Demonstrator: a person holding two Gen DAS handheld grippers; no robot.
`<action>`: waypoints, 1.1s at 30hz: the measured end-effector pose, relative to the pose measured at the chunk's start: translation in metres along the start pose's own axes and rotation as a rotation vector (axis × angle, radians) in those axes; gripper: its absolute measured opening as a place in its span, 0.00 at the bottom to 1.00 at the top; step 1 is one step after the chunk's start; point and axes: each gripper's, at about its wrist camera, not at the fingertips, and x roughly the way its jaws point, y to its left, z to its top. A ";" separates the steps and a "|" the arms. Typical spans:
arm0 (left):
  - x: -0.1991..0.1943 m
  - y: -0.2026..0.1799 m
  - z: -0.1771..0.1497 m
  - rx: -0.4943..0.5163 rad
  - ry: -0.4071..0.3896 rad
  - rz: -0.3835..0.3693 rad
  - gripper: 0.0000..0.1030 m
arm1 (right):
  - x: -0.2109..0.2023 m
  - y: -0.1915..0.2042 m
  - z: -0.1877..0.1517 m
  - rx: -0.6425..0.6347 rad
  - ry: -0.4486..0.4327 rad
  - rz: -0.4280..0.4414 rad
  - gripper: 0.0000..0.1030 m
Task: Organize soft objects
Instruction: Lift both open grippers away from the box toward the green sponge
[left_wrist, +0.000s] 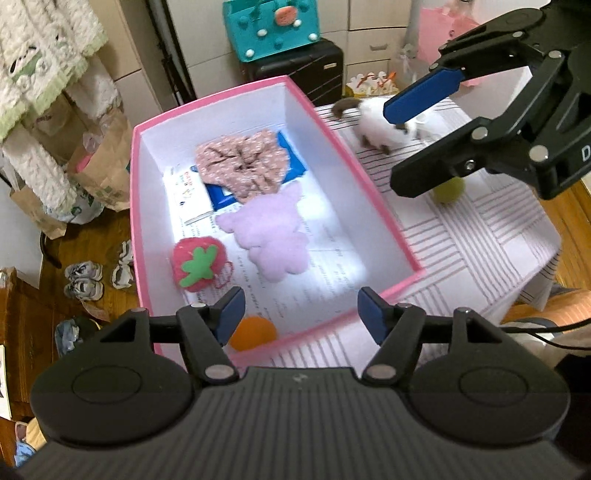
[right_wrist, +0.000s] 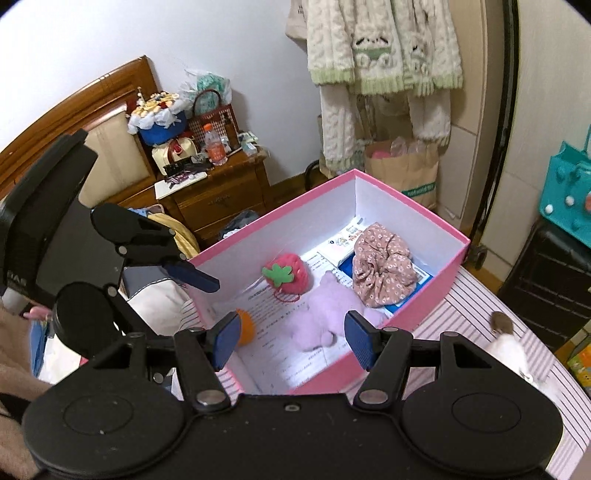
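Note:
A pink box (left_wrist: 133, 206) with a white inside stands on the striped tablecloth (left_wrist: 461, 251). In it lie a floral scrunchie (left_wrist: 243, 162), a lilac plush (left_wrist: 269, 236), a strawberry plush (left_wrist: 197, 264) and an orange ball (left_wrist: 255, 332), on printed papers. My left gripper (left_wrist: 301, 314) hovers open and empty over the box's near end, above the orange ball. My right gripper (left_wrist: 393, 147) hangs open and empty over the table, to the right of the box. Behind it a white and brown plush (left_wrist: 373, 125) and a green ball (left_wrist: 448, 190) lie on the cloth. The right wrist view shows the box (right_wrist: 417, 306), scrunchie (right_wrist: 380, 269), strawberry (right_wrist: 288, 275), my right gripper (right_wrist: 293, 339) and the white plush (right_wrist: 508, 347).
A teal felt bag (left_wrist: 271, 27) sits on a black suitcase (left_wrist: 306, 70) beyond the box. Paper bags (left_wrist: 103, 173) and hanging knitwear (left_wrist: 44, 66) are at the left, small shoes (left_wrist: 83, 282) on the wooden floor. A cluttered nightstand (right_wrist: 218, 192) stands by the bed.

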 end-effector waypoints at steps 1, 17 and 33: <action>-0.003 -0.005 0.000 0.008 -0.001 -0.002 0.66 | -0.007 0.002 -0.005 -0.007 -0.007 -0.005 0.65; -0.017 -0.100 -0.005 0.174 0.029 -0.080 0.69 | -0.073 0.010 -0.105 0.013 0.003 -0.145 0.66; 0.014 -0.148 0.002 0.207 0.029 -0.231 0.69 | -0.085 -0.021 -0.184 0.152 0.029 -0.155 0.68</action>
